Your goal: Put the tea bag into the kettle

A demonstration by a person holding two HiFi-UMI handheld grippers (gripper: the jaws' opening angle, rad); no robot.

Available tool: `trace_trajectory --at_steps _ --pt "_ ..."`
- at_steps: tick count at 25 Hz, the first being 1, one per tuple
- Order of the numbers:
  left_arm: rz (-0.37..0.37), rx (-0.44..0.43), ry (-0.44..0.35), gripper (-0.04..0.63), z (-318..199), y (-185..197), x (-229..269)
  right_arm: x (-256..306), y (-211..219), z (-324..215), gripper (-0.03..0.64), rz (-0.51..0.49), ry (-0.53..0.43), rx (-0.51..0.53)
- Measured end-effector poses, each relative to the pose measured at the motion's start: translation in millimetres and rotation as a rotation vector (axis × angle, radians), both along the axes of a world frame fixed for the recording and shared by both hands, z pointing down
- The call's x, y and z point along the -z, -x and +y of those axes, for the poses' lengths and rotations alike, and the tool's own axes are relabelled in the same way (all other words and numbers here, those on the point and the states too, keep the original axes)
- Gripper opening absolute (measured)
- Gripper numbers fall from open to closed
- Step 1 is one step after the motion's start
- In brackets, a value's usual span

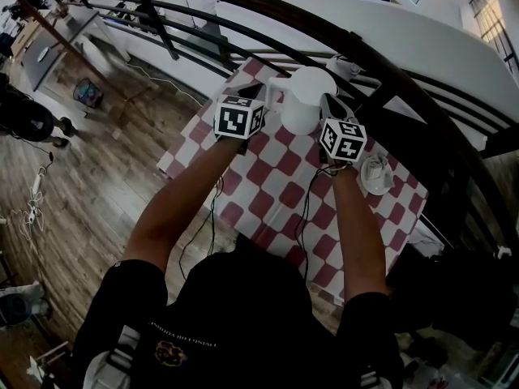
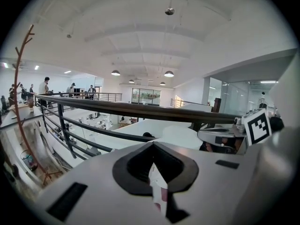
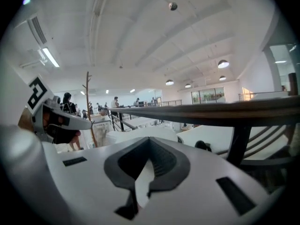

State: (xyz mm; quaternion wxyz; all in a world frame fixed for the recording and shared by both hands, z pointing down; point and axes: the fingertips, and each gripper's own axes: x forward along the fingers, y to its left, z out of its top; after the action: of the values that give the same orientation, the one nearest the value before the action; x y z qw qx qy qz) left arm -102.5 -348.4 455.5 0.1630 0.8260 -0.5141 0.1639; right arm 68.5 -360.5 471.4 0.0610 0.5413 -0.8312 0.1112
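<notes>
Fig.: 1 white round kettle (image 1: 300,96); 1 white cup (image 1: 375,173), ctr-right; 1 red-and-white checked tablecloth (image 1: 268,185); 2 marker-cube grippers (left gripper (image 2: 161,198), right gripper (image 3: 139,191)); 1 pink-and-white paper tea bag (image 2: 157,182).

I see the white kettle (image 1: 302,100) upright on the checked counter (image 1: 268,193), the white-and-red tea bag (image 2: 159,191) pinched in my left tongs (image 2: 155,168), and a white slip (image 3: 142,184) pinched in my right tongs (image 3: 140,172).

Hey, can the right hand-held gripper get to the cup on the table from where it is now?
Probably yes. The cup sits just beside the right hand-held gripper, with nothing between them; its shut jaws would need opening first.
</notes>
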Motion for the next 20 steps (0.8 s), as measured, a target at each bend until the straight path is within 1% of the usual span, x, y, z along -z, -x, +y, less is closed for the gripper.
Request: trace_trajectory --at_steps 3,20 --pt "0.000 0.004 0.006 0.000 0.8 1.7 -2.9 -5.8 -2.0 -0.3 0.012 -0.024 0.004 -0.008" --pt "0.008 0.000 0.022 0.000 7.1 4.0 -9.8 -5.7 -1.6 0.0 0.013 -0.013 0.006 -0.014"
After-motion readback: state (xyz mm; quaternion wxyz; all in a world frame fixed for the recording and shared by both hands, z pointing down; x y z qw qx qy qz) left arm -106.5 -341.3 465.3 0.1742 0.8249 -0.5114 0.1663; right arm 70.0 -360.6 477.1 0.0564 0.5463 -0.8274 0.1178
